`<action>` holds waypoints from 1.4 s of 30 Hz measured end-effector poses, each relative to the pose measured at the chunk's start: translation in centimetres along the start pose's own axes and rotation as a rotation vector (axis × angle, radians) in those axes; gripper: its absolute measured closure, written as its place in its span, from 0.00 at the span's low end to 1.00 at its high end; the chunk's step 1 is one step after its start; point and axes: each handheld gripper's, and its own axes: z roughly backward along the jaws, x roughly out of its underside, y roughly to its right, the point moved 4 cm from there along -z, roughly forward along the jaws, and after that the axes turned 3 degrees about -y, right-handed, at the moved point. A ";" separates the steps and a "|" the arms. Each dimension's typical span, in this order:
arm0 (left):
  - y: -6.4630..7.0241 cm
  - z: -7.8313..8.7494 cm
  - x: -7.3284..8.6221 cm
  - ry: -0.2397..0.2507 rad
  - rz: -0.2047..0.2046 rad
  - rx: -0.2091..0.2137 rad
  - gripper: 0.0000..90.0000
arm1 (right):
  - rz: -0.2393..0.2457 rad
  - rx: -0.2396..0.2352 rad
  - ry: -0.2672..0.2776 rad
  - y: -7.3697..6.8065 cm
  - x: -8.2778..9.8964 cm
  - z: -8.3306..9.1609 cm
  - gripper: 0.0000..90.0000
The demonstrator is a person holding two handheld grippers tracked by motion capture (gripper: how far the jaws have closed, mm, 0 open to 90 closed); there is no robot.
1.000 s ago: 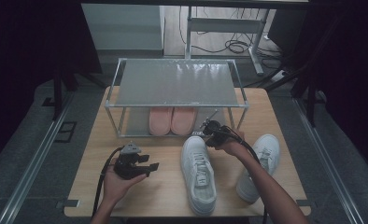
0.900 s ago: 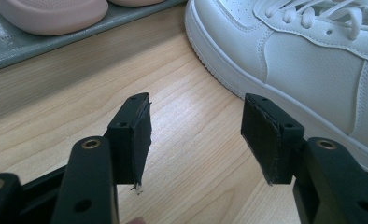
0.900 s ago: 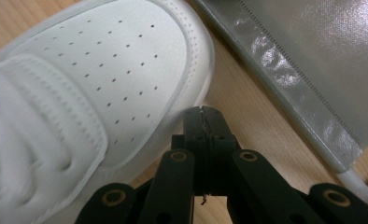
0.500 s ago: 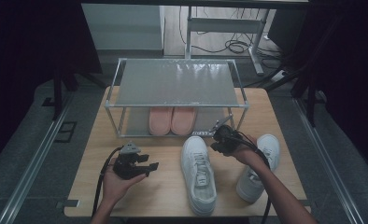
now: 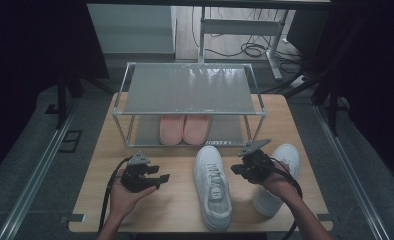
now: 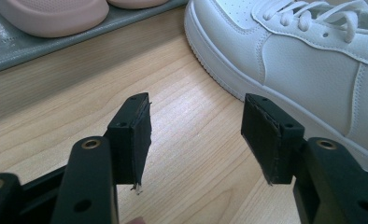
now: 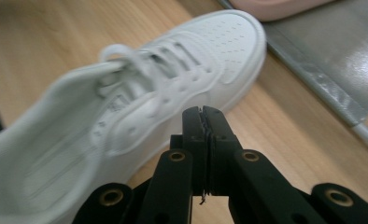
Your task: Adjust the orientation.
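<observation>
L gripper (image 5: 157, 178): jaws apart, nothing between; sat just left of the near sneaker (image 5: 213, 185), low over the table (image 5: 180, 210).
Near sneaker: lay toe toward the rack (image 5: 190, 90), betw. both grippers.
R gripper (image 5: 236, 170): clenched on nothing, just right of near sneaker's laces.
Far sneaker (image 5: 277, 177): right of near sneaker, partly under the R hand.
Risk: prob. a shut R gripper nudges the near sneaker askew; pink shoes (image 5: 184, 129) beyond its toe leave little rack room.

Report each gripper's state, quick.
Left gripper: jaws open, nothing between them, beside the white sneaker.
Right gripper: jaws shut, holding nothing, over the table.
</observation>
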 end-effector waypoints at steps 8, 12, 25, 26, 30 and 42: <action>0.0 -0.1 0.0 -0.005 -0.003 0.002 0.48 | 0.048 -0.034 0.094 -3.7 0.8 1.9 0.99; 0.0 -0.1 -0.1 0.000 -0.003 0.000 0.48 | 0.091 -0.088 0.109 -6.3 0.9 2.2 0.99; -0.1 -0.1 0.0 0.000 0.001 0.000 0.48 | 0.196 -0.197 0.069 -11.9 1.1 0.5 0.99; -0.1 -0.1 0.0 0.000 0.002 -0.001 0.48 | 0.198 -0.198 0.064 -12.1 1.2 0.4 0.99; -0.2 -0.2 0.0 -0.001 0.002 -0.001 0.48 | 0.226 -0.196 0.030 -13.2 1.7 -0.4 0.99; -0.3 -0.2 0.1 -0.004 0.004 -0.001 0.48 | 0.249 -0.143 0.017 -13.8 2.0 -0.7 1.00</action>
